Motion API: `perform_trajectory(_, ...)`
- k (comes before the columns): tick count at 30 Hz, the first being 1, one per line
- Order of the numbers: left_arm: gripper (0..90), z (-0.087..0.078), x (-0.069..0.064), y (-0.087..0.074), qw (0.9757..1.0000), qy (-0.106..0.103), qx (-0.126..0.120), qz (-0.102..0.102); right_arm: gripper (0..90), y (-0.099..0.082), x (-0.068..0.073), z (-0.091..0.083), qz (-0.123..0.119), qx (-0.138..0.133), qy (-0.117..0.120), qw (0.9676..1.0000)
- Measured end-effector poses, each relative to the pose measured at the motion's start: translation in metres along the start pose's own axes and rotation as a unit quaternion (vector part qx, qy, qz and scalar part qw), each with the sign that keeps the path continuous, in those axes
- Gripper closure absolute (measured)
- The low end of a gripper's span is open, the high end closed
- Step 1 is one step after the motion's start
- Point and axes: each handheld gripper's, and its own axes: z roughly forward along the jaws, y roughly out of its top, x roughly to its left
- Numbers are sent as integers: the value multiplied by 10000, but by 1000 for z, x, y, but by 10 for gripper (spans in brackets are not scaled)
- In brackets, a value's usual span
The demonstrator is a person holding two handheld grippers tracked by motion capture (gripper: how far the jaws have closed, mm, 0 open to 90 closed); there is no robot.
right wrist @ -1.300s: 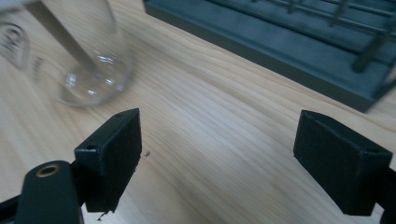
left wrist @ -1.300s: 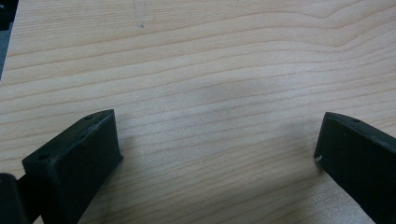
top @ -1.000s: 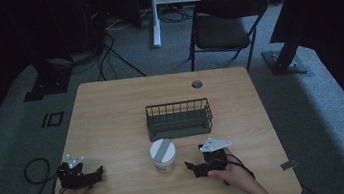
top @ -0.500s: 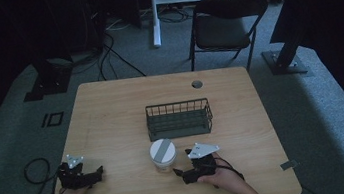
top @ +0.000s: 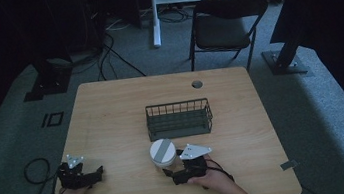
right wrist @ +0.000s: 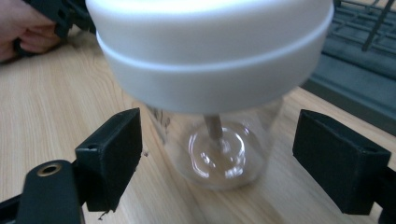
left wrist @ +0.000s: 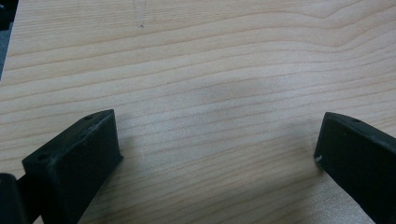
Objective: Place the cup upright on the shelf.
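Near the front edge of the bench, the right gripper (top: 174, 176) has slid up to the jar (right wrist: 210, 84), jaws wide astride it, ready to clamp.

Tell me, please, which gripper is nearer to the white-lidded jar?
The right gripper: its open jaws sit either side of the jar without touching it. The left gripper rests open over bare wood near the table's left front corner, well away.

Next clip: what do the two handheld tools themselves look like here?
Both are black. The left tool and right tool each carry a pale grey three-cornered plate on top. Their jaws are blocky black pads with small holes. A dark cable loops off the table edge beside the left one. No sleeves visible on the forearms.
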Motion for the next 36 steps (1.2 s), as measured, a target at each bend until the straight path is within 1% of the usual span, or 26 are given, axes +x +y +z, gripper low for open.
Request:
perform_trajectory(1, 2, 0, 0, 0, 10000, 0, 0, 0, 155, 0, 0, 1, -10, -55, -31, 10000)
perform_trajectory(2, 2, 0, 0, 0, 10000, 0, 0, 1, 155, 1, 1, 2, 43, -80, -42, 10000)
perform_trajectory(3, 2, 0, 0, 0, 10000, 0, 0, 0, 146, 1, 1, 4, 42, -116, 6, 9999)
perform_trajectory(5, 2, 0, 0, 0, 10000, 0, -1, 1, 143, 2, 1, 5, 34, -189, -12, 9998)
perform_trajectory(6, 2, 0, 0, 0, 10000, 0, -1, 0, 143, 2, 1, 6, 15, -196, 15, 9998)
perform_trajectory(7, 2, 0, 0, 0, 10000, 0, -1, 0, 142, 2, 1, 7, 5, -262, 0, 9997)
perform_trajectory(8, 2, 0, 0, 0, 10000, 0, -1, 0, 141, 2, 1, 8, 38, -295, -10, 9996)
perform_trajectory(10, 2, 0, 0, 0, 10000, 0, -1, 0, 141, 2, 1, 10, 15, -306, -6, 9995)
perform_trajectory(12, 2, 0, 0, 0, 10000, -1, -3, -3, 141, 1, 1, 13, 78, -297, 22, 9995)
perform_trajectory(14, 2, 0, 0, 0, 10000, -1, -3, -2, 142, 1, 2, 14, 37, -301, -25, 9995)
perform_trajectory(18, 2, 0, 0, 0, 10000, -1, -3, -3, 141, 3, 1, 17, 80, -333, 13, 9994)
perform_trajectory(20, 2, 0, 0, 0, 10000, -1, -3, -3, 141, 3, 2, 19, 25, -371, -28, 9993)
perform_trajectory(23, 2, 0, 0, 0, 10000, -2, -1, -2, 141, 5, 3, 20, 27, -444, -22, 9990)
perform_trajectory(24, 2, 0, 0, 0, 10000, -2, -3, -3, 141, 5, 3, 21, -30, -437, -35, 9990)
perform_trajectory(26, 2, 0, 0, 0, 10000, -2, -3, -3, 154, 6, 3, 23, -40, -437, -47, 9990)
perform_trajectory(27, 2, 0, 0, 0, 10000, -2, -2, -3, 155, 6, 3, 23, -88, -423, -63, 9990)
perform_trajectory(29, 2, 0, 0, 0, 10000, -1, -2, -1, 160, 6, 3, 23, -44, -410, -74, 9991)
perform_trajectory(30, 2, 0, 0, 0, 10000, -1, -3, -3, 163, 7, 3, 23, -62, -389, -85, 9992)
perform_trajectory(31, 2, 0, 0, 0, 10000, -1, -2, -3, 171, 8, 3, 23, -120, -368, -90, 9992)
perform_trajectory(33, 2, 0, 0, 0, 10000, -1, -2, -2, 183, 10, 4, 21, -221, -386, -179, 9988)
perform_trajectory(35, 2, 0, 0, 0, 10000, -1, -3, -3, 184, 12, 3, 20, -202, -324, -161, 9991)
perform_trajectory(36, 2, 0, 0, 0, 10000, -1, -2, -3, 184, 12, 3, 20, -277, -308, -202, 9989)
